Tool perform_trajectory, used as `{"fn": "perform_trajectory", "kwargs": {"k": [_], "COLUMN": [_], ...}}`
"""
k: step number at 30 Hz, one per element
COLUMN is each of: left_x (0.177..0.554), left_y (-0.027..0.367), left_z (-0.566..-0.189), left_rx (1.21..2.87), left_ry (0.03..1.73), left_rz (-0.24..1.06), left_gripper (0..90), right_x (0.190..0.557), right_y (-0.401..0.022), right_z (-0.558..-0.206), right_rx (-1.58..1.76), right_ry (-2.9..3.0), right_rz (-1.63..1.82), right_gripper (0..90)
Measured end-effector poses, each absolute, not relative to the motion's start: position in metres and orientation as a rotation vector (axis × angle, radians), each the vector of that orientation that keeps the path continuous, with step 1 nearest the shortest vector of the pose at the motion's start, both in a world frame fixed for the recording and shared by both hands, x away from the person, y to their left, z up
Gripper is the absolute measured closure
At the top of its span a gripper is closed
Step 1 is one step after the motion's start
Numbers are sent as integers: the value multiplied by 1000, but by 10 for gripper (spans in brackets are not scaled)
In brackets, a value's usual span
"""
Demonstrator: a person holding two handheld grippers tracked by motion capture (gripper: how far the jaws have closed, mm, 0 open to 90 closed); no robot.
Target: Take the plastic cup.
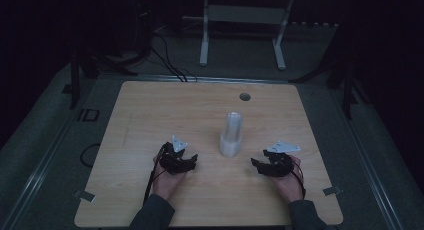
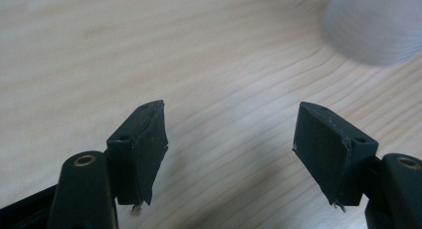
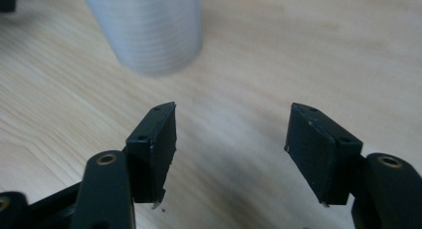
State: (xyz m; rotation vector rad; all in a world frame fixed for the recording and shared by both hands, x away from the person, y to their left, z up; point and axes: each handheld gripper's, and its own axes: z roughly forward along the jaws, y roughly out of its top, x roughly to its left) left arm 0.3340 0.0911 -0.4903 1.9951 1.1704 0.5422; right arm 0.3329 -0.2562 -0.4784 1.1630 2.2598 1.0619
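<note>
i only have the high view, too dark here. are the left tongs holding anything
Observer: No. The left tongs stand open over bare table, nothing between the pads.
Operator: and the right ones
Observer: The right tongs are open too, and empty.
Operator: what's that pale thing in the middle
Observer: A ribbed stack of clear cups, standing beyond the right tongs' left pad, apart from it.
</note>
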Motion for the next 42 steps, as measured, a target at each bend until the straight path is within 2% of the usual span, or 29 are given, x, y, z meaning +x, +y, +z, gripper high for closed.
{"fn": "perform_trajectory", "kwargs": {"k": [4,22,42], "left_x": [334,345,348], "left_y": [84,57,36], "left_z": [-476,-456,-454], "left_rx": [1958,1938,1968], "left_ry": [1086,957,878], "left_rz": [518,444,452], "left_gripper": [278,259,250], "right_x": [336,341,358], "right_y": [-253,-232,-198], "right_z": [-454,-396,-367], "right_rx": [1124,977,885], "right_ry": [2221,2186,2178], "right_rz": [1122,1310,1372], "right_gripper": [367,365,335]}}
